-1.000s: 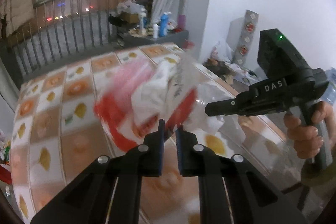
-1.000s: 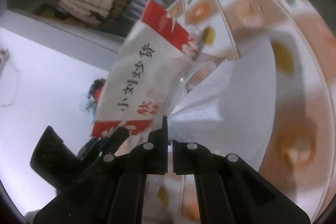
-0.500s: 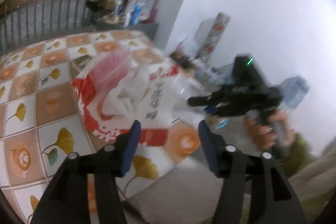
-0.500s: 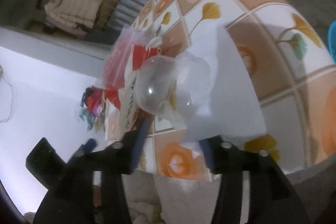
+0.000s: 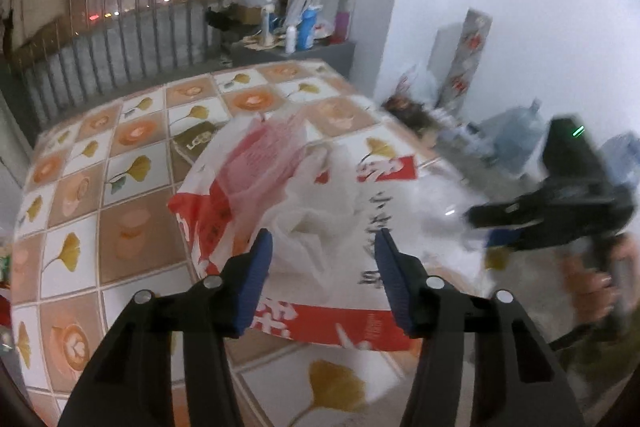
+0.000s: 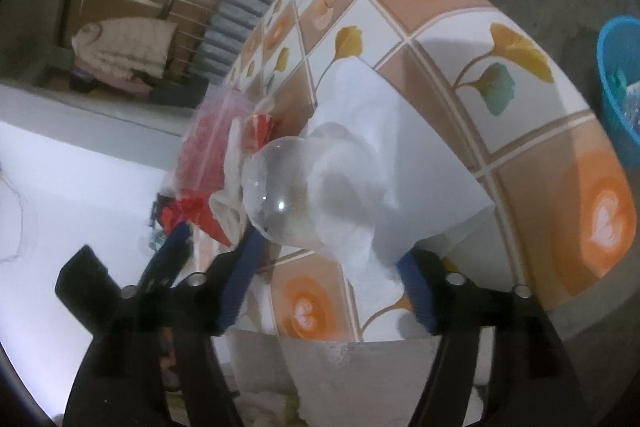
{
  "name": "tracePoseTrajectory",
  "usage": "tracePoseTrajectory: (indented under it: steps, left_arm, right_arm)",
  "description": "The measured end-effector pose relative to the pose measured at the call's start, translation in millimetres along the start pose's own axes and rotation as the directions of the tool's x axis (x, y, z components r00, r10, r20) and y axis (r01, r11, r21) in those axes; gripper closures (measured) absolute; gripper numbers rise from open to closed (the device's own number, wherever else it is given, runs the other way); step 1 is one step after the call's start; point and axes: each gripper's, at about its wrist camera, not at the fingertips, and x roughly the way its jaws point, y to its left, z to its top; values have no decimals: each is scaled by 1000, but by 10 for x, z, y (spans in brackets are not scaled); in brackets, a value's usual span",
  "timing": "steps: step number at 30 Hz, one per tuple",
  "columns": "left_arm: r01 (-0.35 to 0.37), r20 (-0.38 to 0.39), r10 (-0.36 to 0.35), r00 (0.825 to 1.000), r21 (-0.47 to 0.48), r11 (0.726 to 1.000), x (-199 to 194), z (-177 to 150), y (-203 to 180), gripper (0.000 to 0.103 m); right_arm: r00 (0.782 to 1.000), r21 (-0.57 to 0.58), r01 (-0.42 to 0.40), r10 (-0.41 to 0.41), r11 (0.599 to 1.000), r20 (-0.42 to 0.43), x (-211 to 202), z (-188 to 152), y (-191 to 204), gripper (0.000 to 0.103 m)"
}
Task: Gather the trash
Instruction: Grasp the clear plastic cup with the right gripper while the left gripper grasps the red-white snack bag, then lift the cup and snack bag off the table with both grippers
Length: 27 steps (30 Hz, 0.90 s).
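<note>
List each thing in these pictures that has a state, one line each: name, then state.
left gripper: open, its jaws just closing a little, holding nothing.
right gripper: open, its jaws just opening, holding nothing.
red and white bag: lying on the table, mouth open, stuffed with trash.
clear plastic cup: on its side.

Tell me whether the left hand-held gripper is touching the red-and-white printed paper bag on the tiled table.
Apart. The left wrist view shows the left hand-held gripper with jaws spread and blue pads clear of the red-and-white printed paper bag, which lies on the tiled table beyond them.
</note>
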Motion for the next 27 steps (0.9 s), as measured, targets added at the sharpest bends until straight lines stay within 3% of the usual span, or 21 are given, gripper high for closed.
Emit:
tracePoseTrajectory:
  steps: [6,13,18,21,24,27]
  left_arm:
    - [-83,-61,82,995,-2,997,284,-63,30,74]
    - [-83,-50,81,995,-28,996,285,-81,109,96]
    - [-69,18,69,997,-30,997,115,-57,94,100]
    - [-60,54,61,997,-33,998,27,-38,84,101]
    - [-39,77,42,996,-39,998,-23,-39,69,101]
    - [-26,89,29,996,-40,999,-53,-50,39,101]
  right_arm:
    - [997,-34,36,-39,999,-64,-23,-14,31,24]
    - [985,-108,126,-137,986,-101,-171,-186,64,24]
    - [970,-183,242,-241,953,32,-458,-232,218,25]
    - [963,-242,254,-222,936,152,-563,-227,385,27]
    - [964,-343,241,-183,908,194,-458,-259,565,30]
    - [953,-417,289,-217,862,212,-195,-263,663,33]
